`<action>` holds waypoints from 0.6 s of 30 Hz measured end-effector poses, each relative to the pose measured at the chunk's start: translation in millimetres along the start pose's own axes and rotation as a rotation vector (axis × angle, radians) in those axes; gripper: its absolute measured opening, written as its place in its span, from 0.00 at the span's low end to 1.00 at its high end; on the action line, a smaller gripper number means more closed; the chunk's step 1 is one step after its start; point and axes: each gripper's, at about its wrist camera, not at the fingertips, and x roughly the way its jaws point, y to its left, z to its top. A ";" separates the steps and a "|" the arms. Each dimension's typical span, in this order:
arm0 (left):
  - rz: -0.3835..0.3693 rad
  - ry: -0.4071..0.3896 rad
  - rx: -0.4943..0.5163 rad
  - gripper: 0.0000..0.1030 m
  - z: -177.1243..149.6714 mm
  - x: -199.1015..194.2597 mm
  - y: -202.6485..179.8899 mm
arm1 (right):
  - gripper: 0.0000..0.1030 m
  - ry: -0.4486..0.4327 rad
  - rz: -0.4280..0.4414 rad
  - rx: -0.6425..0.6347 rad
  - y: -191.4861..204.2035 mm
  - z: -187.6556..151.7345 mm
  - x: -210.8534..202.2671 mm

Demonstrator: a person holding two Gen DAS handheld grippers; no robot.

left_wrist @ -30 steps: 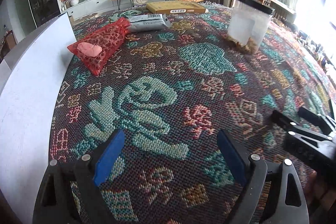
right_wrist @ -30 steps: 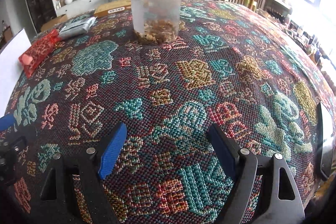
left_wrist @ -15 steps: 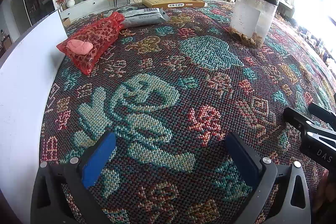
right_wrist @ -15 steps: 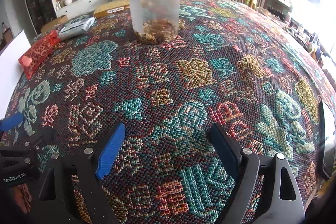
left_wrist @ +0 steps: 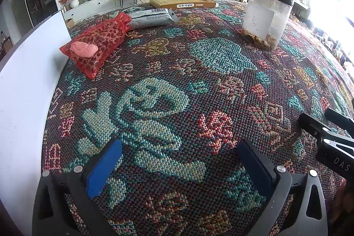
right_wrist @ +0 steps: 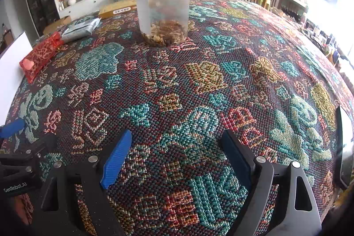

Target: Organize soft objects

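Observation:
A red mesh pouch (left_wrist: 97, 41) lies at the far left of the woven patterned cloth (left_wrist: 199, 72), with a soft pink lump (left_wrist: 84, 49) resting on its near end. Behind it sits a grey foil packet (left_wrist: 152, 18). My left gripper (left_wrist: 179, 147) hovers open over the near cloth, with nothing between its blue pads. My right gripper (right_wrist: 177, 136) is open and empty too, facing a clear jar (right_wrist: 163, 8) with a black lid. The pouch (right_wrist: 42, 54), the pink lump (right_wrist: 28, 63) and the packet (right_wrist: 81, 27) appear far left in the right wrist view.
A white board (left_wrist: 28, 81) stands along the cloth's left edge. A flat yellow box (left_wrist: 183, 2) lies at the back. The jar (left_wrist: 265, 19) stands at the right rear. A dark flat device (right_wrist: 344, 147) lies at the right edge. The right gripper's black fingers (left_wrist: 318, 129) reach in from the right.
The left gripper's jaws have spread wider, and its view has drawn back slightly from the cloth. The right gripper has kept still.

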 end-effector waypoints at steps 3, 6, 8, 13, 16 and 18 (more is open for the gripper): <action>0.000 0.000 0.000 1.00 0.1 0.1 -0.3 | 0.83 0.000 0.000 0.000 0.0 0.0 0.0; 0.000 0.000 0.000 1.00 -0.1 0.0 0.0 | 0.83 0.000 0.000 0.000 0.2 0.0 0.0; 0.000 0.000 0.000 1.00 -0.2 -0.1 0.2 | 0.84 0.000 0.001 0.000 0.4 -0.1 0.0; 0.000 0.000 0.000 1.00 -0.3 -0.1 0.1 | 0.84 0.001 0.000 0.000 0.7 -0.1 -0.1; 0.000 0.000 0.000 1.00 -0.4 -0.2 0.2 | 0.84 0.001 0.000 0.000 0.6 0.0 -0.1; 0.000 0.000 0.000 1.00 -0.5 -0.2 0.1 | 0.84 0.001 0.000 0.000 0.3 0.2 0.0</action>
